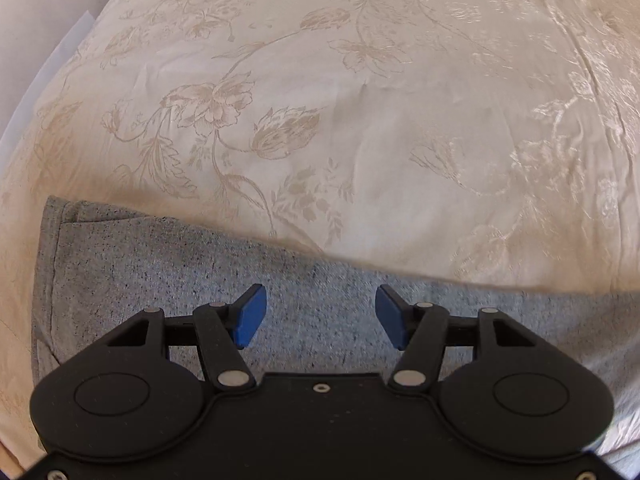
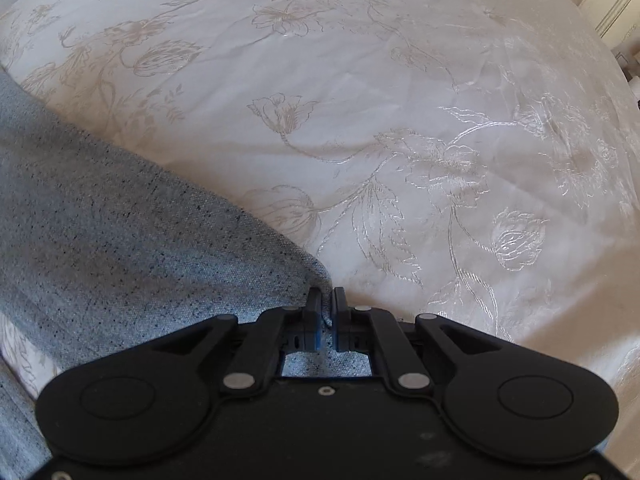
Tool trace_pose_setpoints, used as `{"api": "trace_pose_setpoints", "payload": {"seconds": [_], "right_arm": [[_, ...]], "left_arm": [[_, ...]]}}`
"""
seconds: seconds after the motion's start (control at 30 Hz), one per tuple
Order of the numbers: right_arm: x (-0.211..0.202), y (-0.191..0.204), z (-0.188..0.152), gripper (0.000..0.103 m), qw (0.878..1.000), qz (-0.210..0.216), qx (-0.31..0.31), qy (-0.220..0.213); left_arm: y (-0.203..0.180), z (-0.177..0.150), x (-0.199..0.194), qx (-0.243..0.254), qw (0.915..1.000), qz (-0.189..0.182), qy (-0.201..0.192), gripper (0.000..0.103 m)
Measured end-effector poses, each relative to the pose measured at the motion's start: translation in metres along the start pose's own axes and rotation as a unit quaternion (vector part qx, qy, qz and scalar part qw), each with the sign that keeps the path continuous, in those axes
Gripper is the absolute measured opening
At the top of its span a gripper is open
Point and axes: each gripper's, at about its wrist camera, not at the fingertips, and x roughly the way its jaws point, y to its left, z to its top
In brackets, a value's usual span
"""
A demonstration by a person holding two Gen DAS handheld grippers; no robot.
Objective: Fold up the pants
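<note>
Right wrist view puts us at the start of a fold: our right gripper (image 2: 327,312) has its jaws pinched together on a bunched edge of the grey pants (image 2: 120,232), which spread away to the left across the floral bedspread (image 2: 400,120). The cloth rises into the pads, so we judge the grip is made and the lift can begin.

From the left wrist view, our left gripper (image 1: 318,316) hangs over the pants (image 1: 160,272) with its blue pads (image 1: 250,316) wide apart and nothing between them. The fabric lies flat below, its hemmed end at the left, its far edge running across the bedspread (image 1: 320,100).

We take it the next move is for the left gripper to come down on a matching edge and close, so both hands can carry the cloth over together. Grabbing one layer only, or too far from the edge, would skew the fold.

We can read no brand, label or writing anywhere on the pants, the bedspread or the grippers.
</note>
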Motion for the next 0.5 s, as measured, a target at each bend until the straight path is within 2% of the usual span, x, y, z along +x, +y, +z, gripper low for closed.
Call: {"api": "trace_pose_setpoints", "payload": {"seconds": [0.13, 0.23, 0.3, 0.37, 0.5], "right_arm": [[0.008, 0.007, 0.001, 0.005, 1.000, -0.003, 0.005, 0.009], [0.015, 0.009, 0.002, 0.006, 1.000, -0.005, 0.017, 0.016], [0.019, 0.011, 0.002, 0.006, 1.000, -0.005, 0.023, 0.020], [0.022, 0.013, 0.002, 0.006, 0.999, -0.005, 0.028, 0.022], [0.022, 0.012, 0.000, 0.007, 0.999, -0.001, 0.038, 0.024]], "left_arm": [[0.018, 0.031, 0.023, -0.053, 0.9978, -0.003, 0.040, 0.063], [0.027, 0.042, 0.047, -0.083, 0.9934, 0.006, 0.079, 0.063], [0.028, 0.042, 0.067, -0.080, 0.9901, 0.014, 0.115, 0.065], [0.028, 0.037, 0.081, -0.077, 0.9877, 0.023, 0.134, 0.067], [0.028, 0.029, 0.090, -0.089, 0.9857, 0.034, 0.139, 0.074]]}}
